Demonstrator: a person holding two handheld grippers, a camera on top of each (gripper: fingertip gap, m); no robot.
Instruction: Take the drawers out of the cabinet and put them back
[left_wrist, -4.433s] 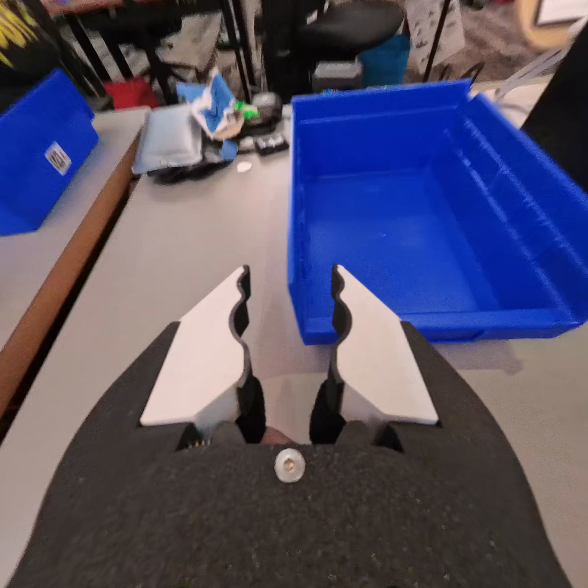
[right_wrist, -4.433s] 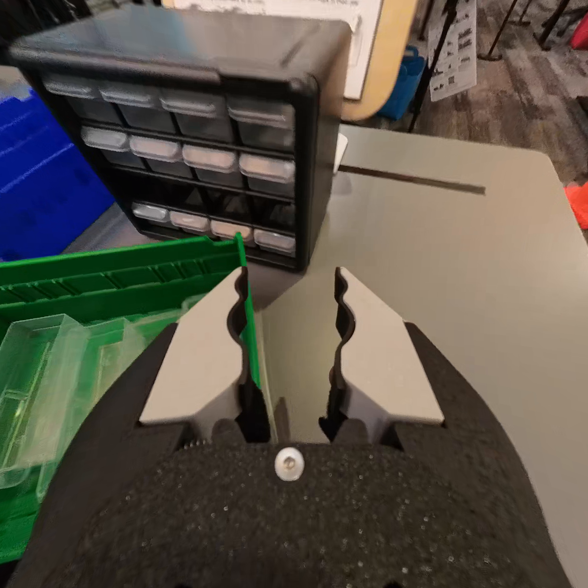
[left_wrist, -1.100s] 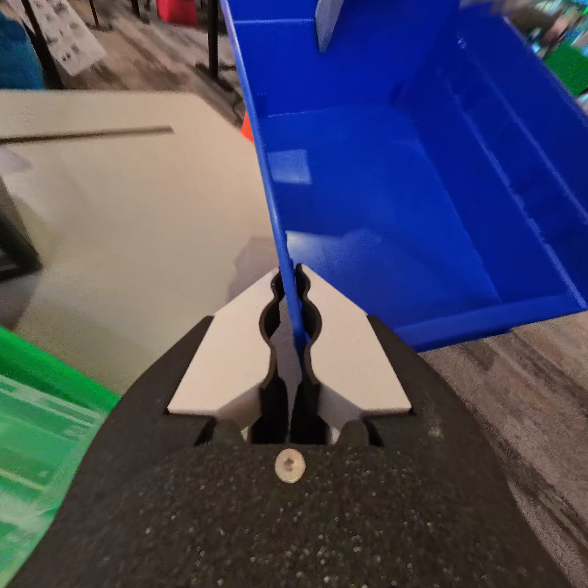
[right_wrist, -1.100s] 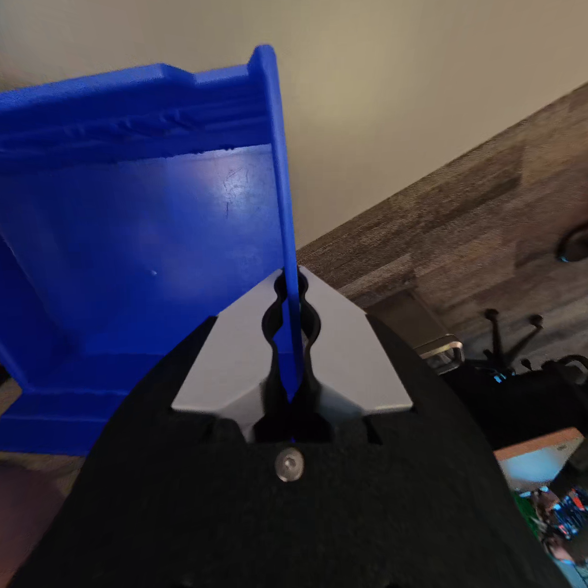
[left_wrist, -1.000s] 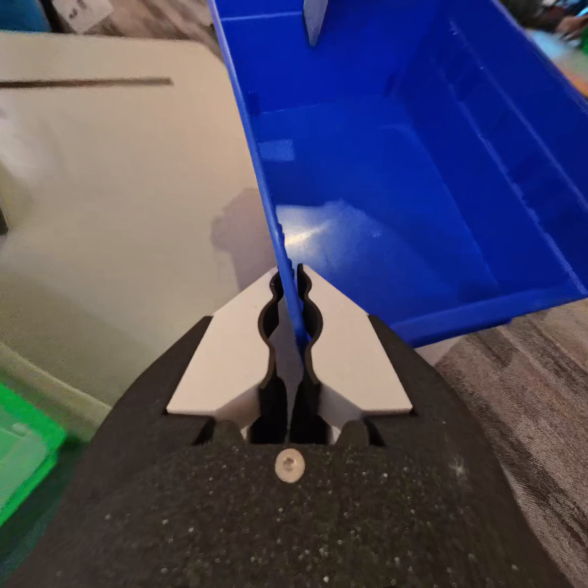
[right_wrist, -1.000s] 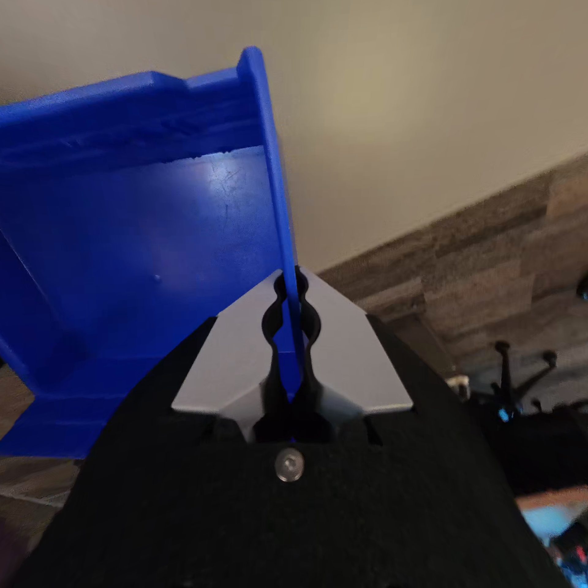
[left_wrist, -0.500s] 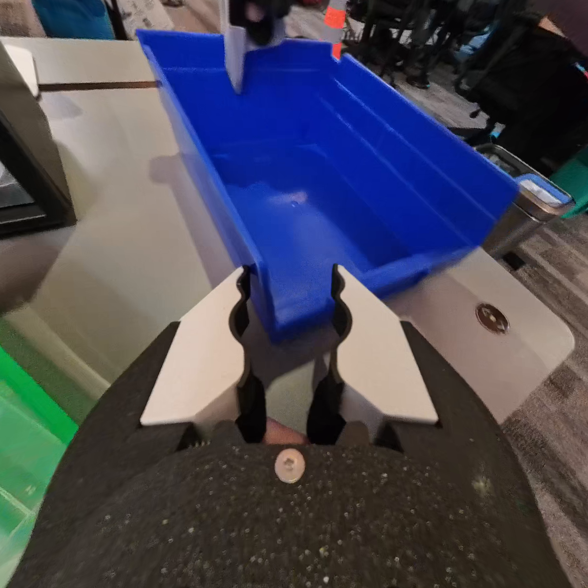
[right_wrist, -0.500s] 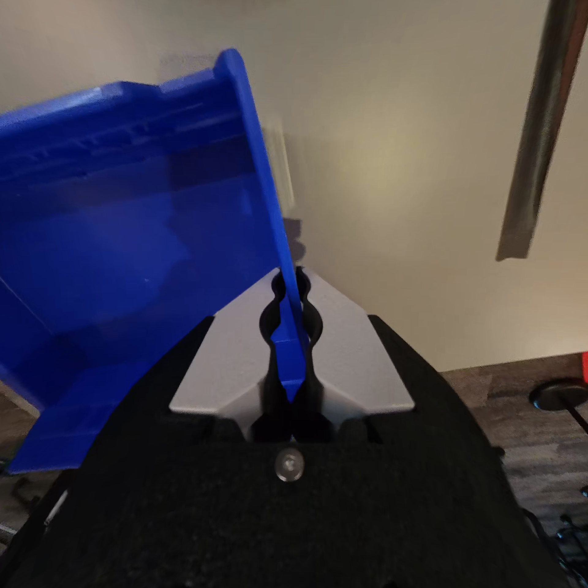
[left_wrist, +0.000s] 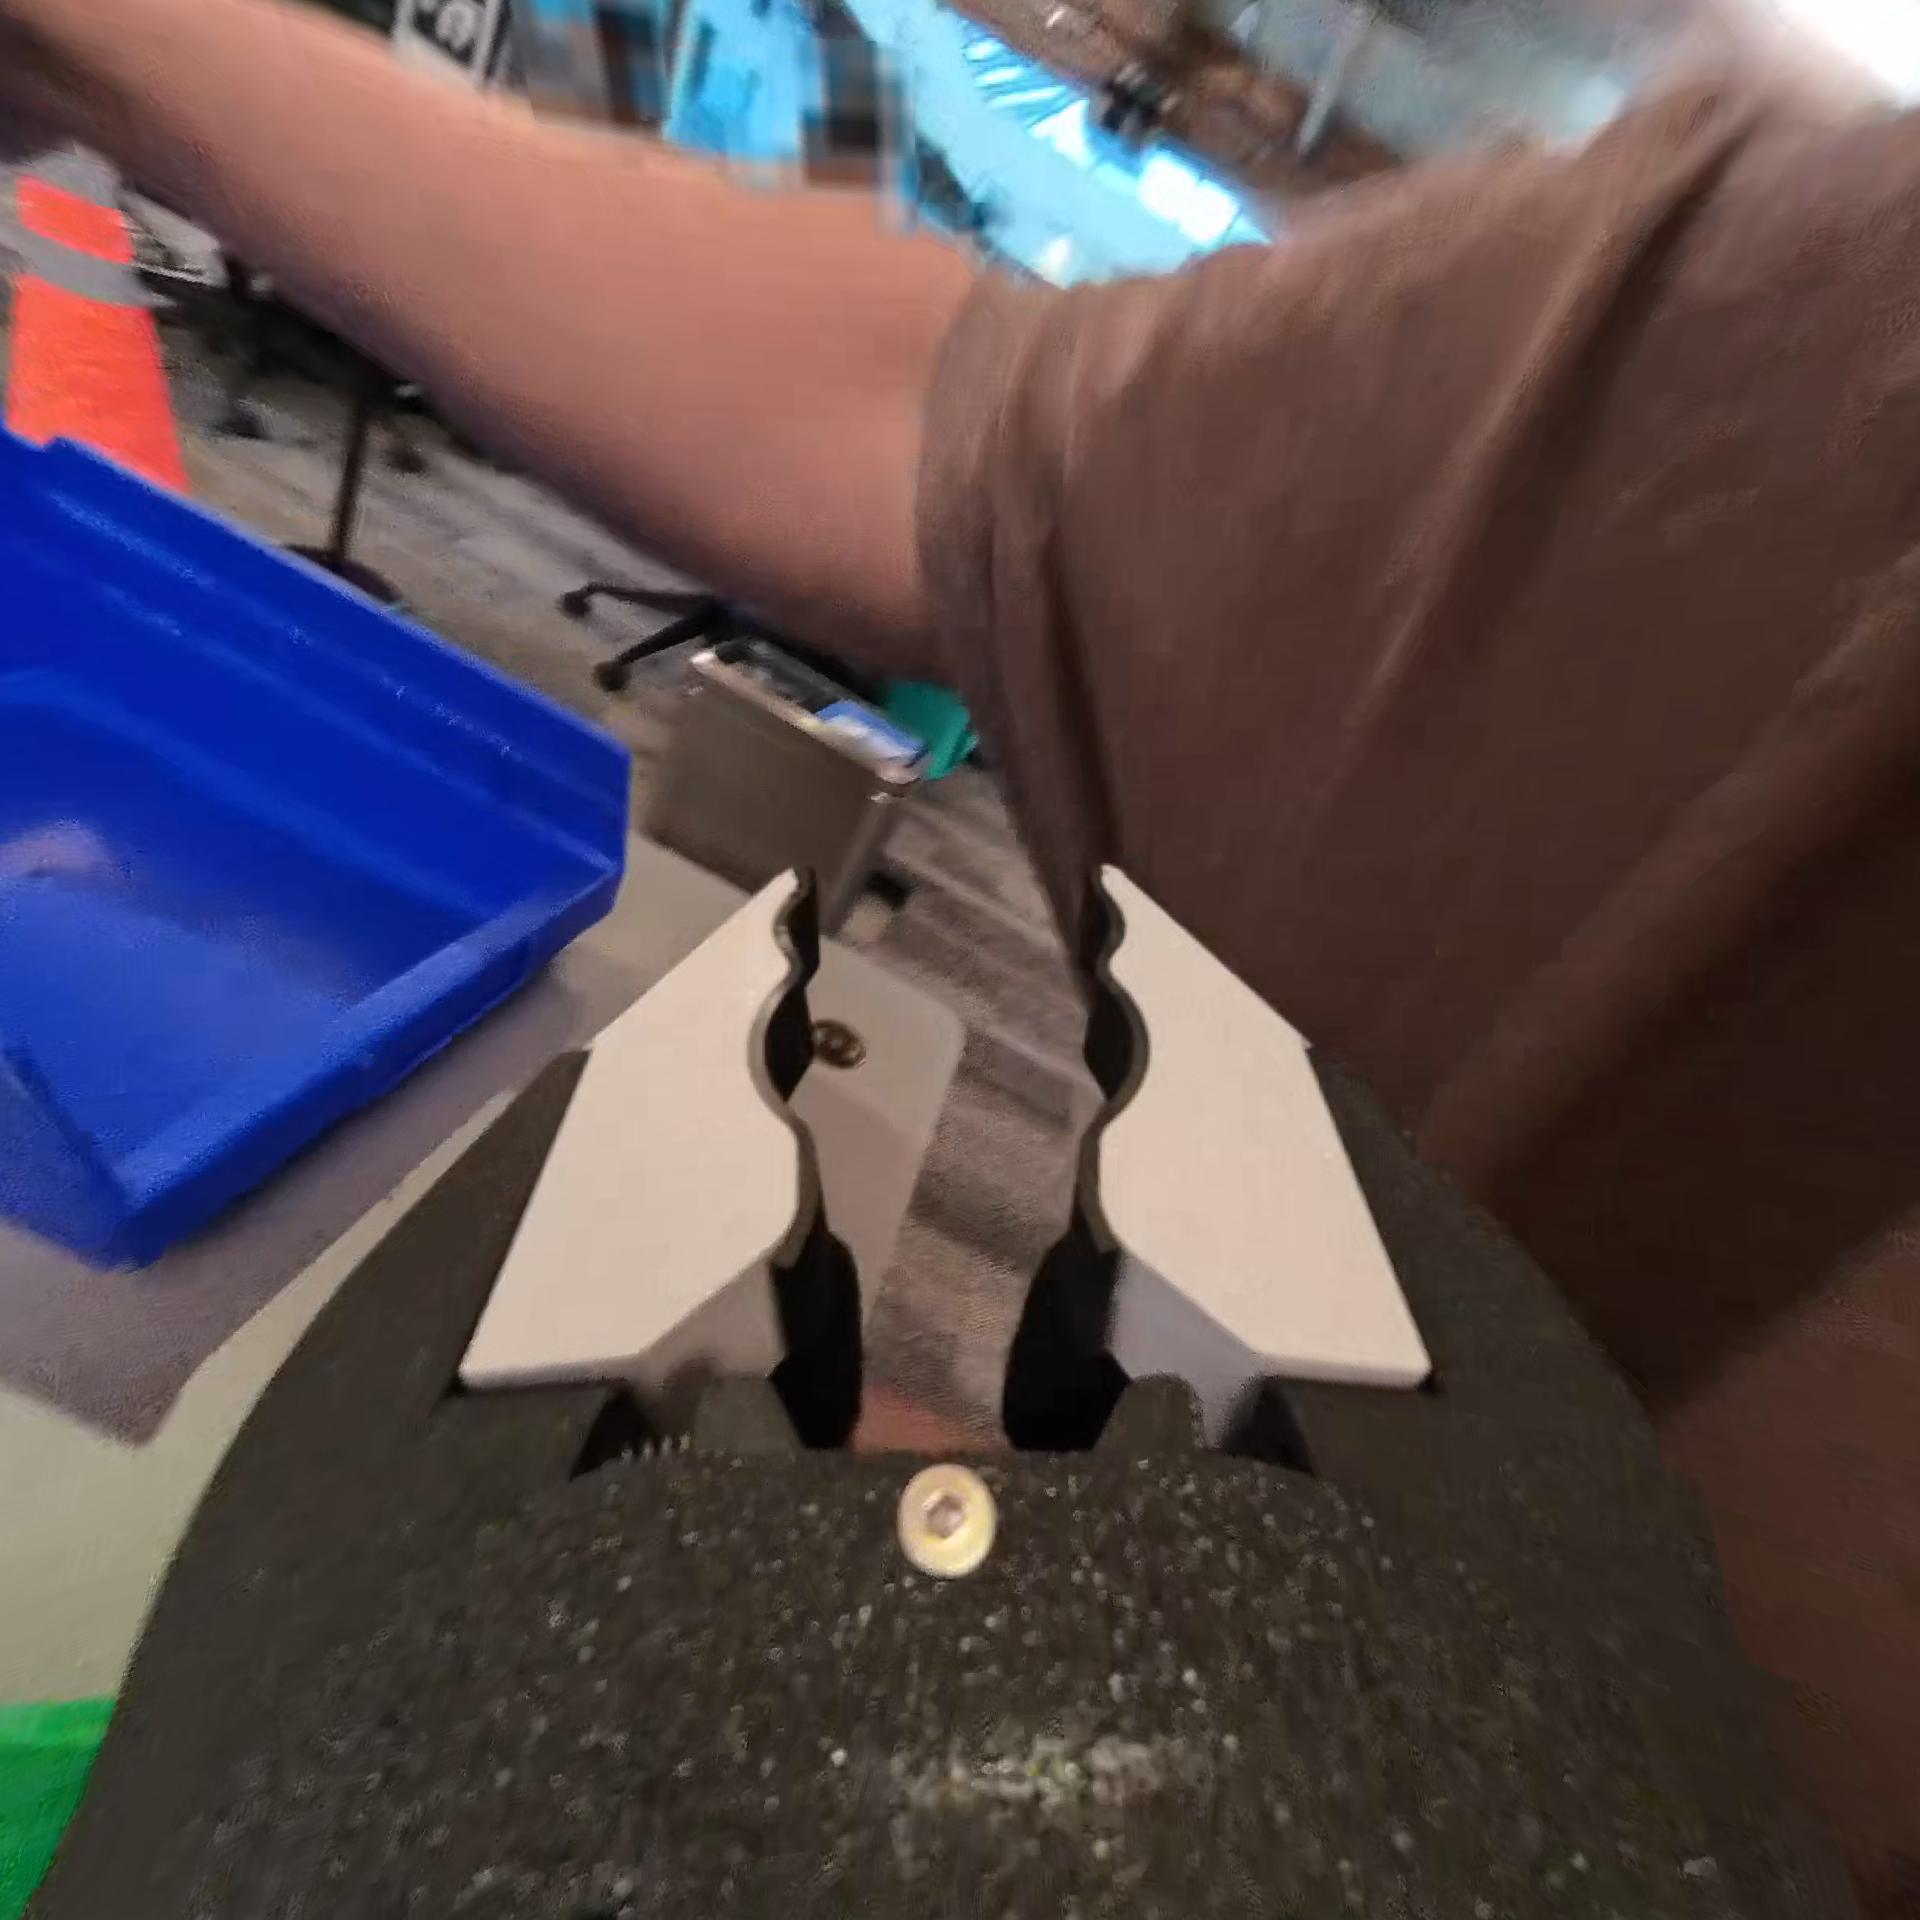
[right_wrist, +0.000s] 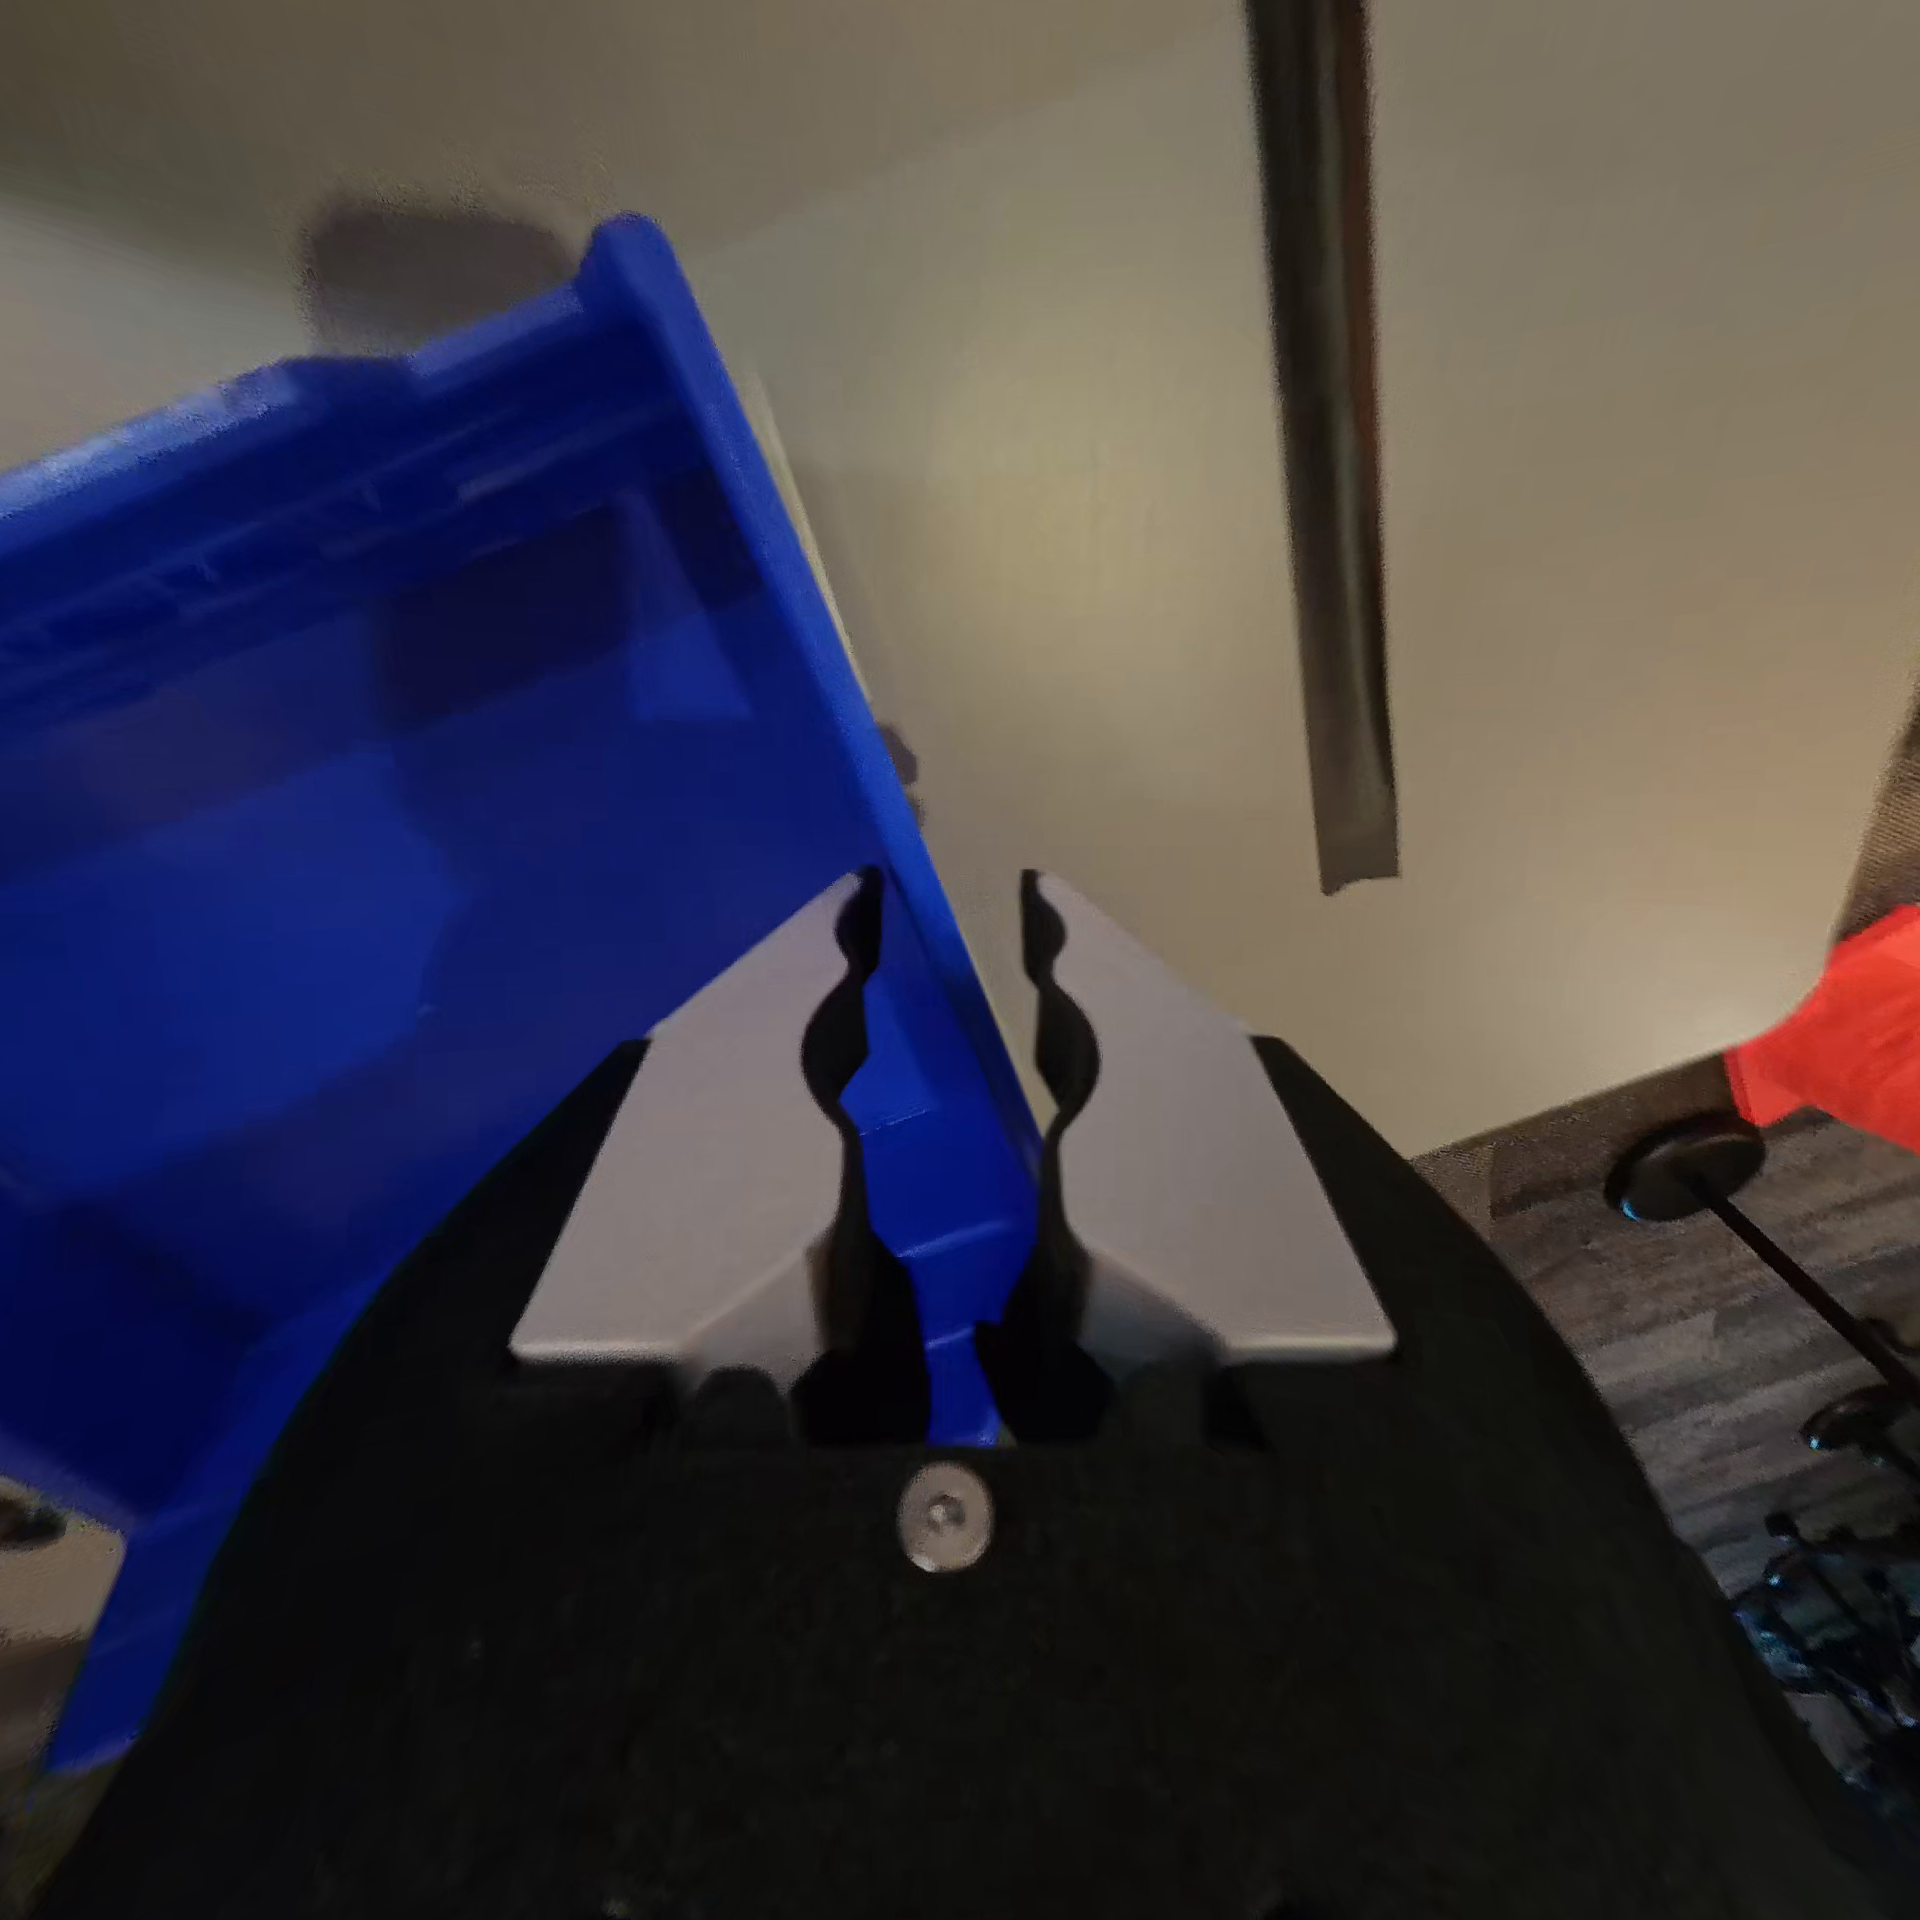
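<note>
Blue bin (right_wrist: 395, 935) — one — between right gripper (right_wrist: 951, 883) fingers

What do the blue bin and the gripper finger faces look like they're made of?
The blue bin looks like rigid moulded plastic, semi-glossy: thin uniform walls, ribs along its side, a soft sheen on its floor. The left gripper finger faces look like smooth matt pale-grey plastic, possibly printed, with wavy dark inner pads, perhaps rubber.
</note>
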